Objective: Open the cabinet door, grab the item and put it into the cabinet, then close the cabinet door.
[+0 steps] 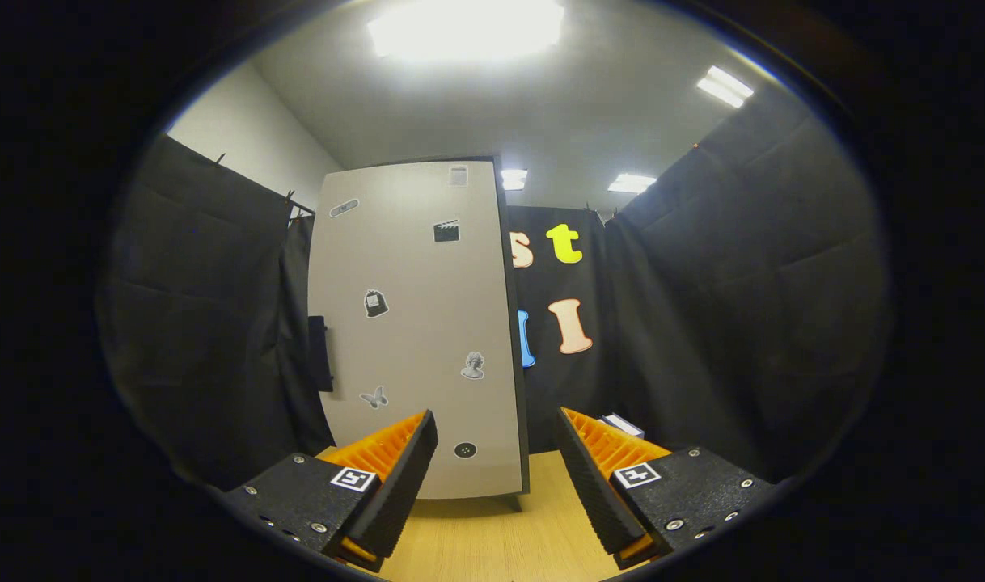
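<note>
A tall light grey cabinet [420, 323] with several small stickers stands on the wooden table [500, 533] just ahead of my fingers. Its door [428, 267] faces me and looks closed; a dark handle [320, 353] sticks out at its left edge. My gripper [496, 440] is open, with nothing between its fingers. The left finger [399, 477] overlaps the cabinet's lower front, and the right finger [598, 477] lies to the right of the cabinet. A small white and dark item [623, 424] lies on the table just beyond the right finger, partly hidden by it.
Black cloth walls close in the booth on the left, behind and on the right. Bare wooden tabletop shows between the fingers up to the cabinet's foot. Ceiling lights glare overhead.
</note>
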Demonstrator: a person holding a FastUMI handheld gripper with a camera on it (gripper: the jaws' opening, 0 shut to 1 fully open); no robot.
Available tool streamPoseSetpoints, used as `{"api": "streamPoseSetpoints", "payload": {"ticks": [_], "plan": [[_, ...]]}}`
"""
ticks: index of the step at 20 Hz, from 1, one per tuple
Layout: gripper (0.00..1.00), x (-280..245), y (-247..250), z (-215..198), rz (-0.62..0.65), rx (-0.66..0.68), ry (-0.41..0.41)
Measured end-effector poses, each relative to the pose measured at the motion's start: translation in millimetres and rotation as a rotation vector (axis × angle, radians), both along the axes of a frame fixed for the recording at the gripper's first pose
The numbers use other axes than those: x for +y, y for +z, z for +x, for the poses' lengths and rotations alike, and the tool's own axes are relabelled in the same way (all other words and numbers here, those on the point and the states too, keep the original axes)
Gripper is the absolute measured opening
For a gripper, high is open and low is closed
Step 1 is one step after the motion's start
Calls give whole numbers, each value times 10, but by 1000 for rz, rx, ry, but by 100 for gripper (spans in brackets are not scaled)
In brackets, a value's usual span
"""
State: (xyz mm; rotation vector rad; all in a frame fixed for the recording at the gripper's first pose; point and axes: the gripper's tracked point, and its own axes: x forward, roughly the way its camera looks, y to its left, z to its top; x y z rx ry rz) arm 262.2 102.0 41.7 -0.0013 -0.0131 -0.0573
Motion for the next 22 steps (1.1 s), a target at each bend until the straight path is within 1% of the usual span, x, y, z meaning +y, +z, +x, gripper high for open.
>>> {"api": "streamPoseSetpoints", "payload": {"ticks": [22], "plan": [[91, 66, 50, 16, -18, -19, 11]]}}
